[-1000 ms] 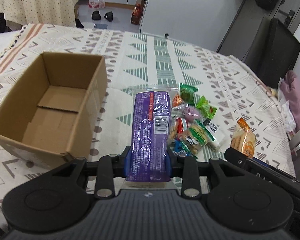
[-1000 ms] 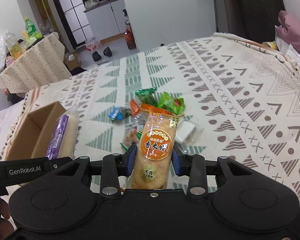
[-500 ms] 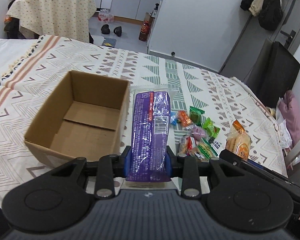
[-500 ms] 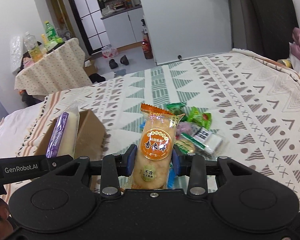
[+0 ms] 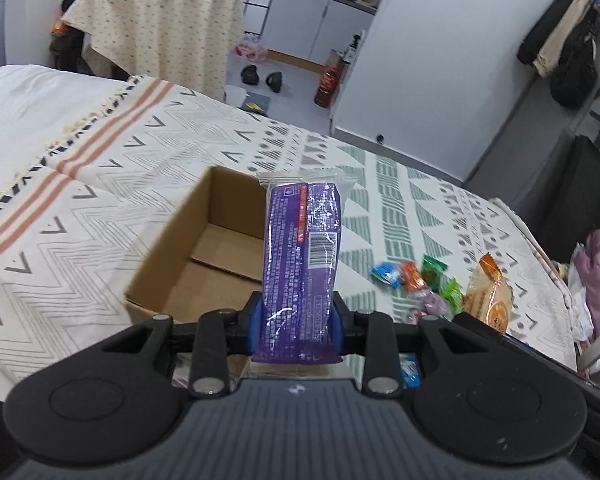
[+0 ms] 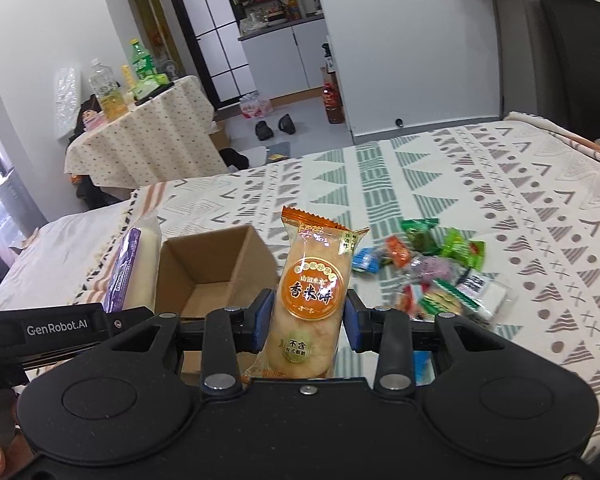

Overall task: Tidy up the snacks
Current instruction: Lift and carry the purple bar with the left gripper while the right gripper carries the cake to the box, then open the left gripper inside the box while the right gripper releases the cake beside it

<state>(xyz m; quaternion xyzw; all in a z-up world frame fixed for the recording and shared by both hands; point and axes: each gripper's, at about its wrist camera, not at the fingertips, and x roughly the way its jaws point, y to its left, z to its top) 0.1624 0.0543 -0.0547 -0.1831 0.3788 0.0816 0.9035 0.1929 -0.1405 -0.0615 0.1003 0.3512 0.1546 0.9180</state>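
My left gripper (image 5: 298, 326) is shut on a long purple snack pack (image 5: 302, 264), held upright above the near right corner of an open, empty cardboard box (image 5: 204, 256). My right gripper (image 6: 306, 320) is shut on an orange rice-cracker pack (image 6: 310, 296), held just right of the same box (image 6: 208, 276). The purple pack (image 6: 130, 272) and the left gripper's black body show at the left of the right wrist view. The orange pack (image 5: 488, 298) appears at the right of the left wrist view. A pile of small wrapped snacks (image 6: 432, 276) lies on the bed to the right of the box.
The box and snacks sit on a patterned bedspread (image 5: 100, 184). Beyond the bed's far edge stand a cloth-covered table with bottles (image 6: 140, 128), shoes on the floor (image 6: 274, 126) and a white wall. A dark chair (image 5: 580, 196) and pink cloth (image 5: 598, 276) lie at the right.
Both grippers have risen and shifted left with their packs. The box now sits directly behind the purple pack, and the snack pile has slid to the right in both views.
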